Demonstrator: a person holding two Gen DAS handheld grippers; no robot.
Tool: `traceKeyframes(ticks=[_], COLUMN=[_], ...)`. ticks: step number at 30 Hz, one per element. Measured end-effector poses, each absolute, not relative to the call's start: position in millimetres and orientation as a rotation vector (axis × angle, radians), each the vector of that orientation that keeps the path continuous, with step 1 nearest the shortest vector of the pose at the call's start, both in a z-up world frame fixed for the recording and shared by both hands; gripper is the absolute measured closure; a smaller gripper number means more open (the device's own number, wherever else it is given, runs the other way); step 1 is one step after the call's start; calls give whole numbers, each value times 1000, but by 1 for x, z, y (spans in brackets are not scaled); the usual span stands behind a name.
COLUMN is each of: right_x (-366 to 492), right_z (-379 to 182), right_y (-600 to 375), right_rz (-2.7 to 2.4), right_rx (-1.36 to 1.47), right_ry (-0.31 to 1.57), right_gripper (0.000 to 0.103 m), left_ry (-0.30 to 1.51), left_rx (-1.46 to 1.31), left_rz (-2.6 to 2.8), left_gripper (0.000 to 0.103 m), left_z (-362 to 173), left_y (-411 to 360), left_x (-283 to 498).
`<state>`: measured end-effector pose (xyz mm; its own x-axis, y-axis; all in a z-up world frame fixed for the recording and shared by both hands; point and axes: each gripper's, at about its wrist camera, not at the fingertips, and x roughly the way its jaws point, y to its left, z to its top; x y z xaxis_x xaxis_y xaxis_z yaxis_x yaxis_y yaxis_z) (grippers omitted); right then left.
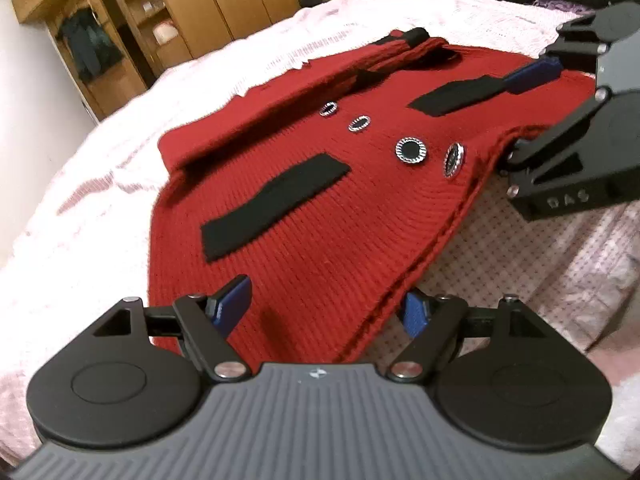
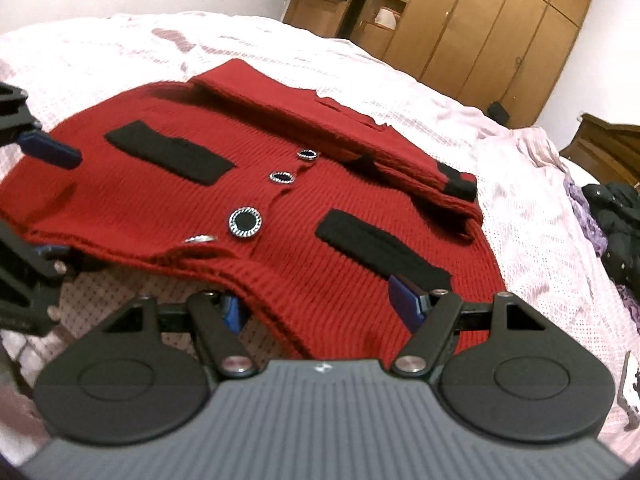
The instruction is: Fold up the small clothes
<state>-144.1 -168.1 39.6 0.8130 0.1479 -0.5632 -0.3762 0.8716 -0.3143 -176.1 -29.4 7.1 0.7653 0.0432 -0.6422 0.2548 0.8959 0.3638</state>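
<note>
A small red knit cardigan (image 1: pixel 320 216) with black pocket flaps and silver-rimmed black buttons lies on the pink bedspread, its sleeves folded across the far side. Its near edge is lifted off the bed. My left gripper (image 1: pixel 328 308) is open, with one blue finger over the lifted edge and one under it. My right gripper (image 2: pixel 320 304) is likewise open around the same edge further along, one finger above the knit and one below. The right gripper also shows in the left wrist view (image 1: pixel 532 112), and the left gripper in the right wrist view (image 2: pixel 48 196).
The pink bedspread (image 1: pixel 100 184) covers the whole bed. A heap of dark and purple clothes (image 2: pixel 608 216) lies near the bed's far end. Wooden wardrobes (image 2: pixel 480 28) stand against the wall beyond the bed.
</note>
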Motion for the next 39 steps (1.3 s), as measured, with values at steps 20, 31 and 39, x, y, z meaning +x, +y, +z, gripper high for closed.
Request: traceKeyframes(ticks=[20,31,39], right_x=[-130,-119,-115], right_z=[24,31,33], right_y=[-195,-220,-215], right_rz=[140,93,154], right_rx=[-330,-200,-196], right_ry=[657,632,615], right_gripper=[31,49,80], left_ry=[706,693,686], left_rx=[357,336,299], left_rz=[31,39,5], left_gripper=[21,22,48], left_z=[1,6,14], left_y=[19,20,19], left_x=[-148,-147,-144])
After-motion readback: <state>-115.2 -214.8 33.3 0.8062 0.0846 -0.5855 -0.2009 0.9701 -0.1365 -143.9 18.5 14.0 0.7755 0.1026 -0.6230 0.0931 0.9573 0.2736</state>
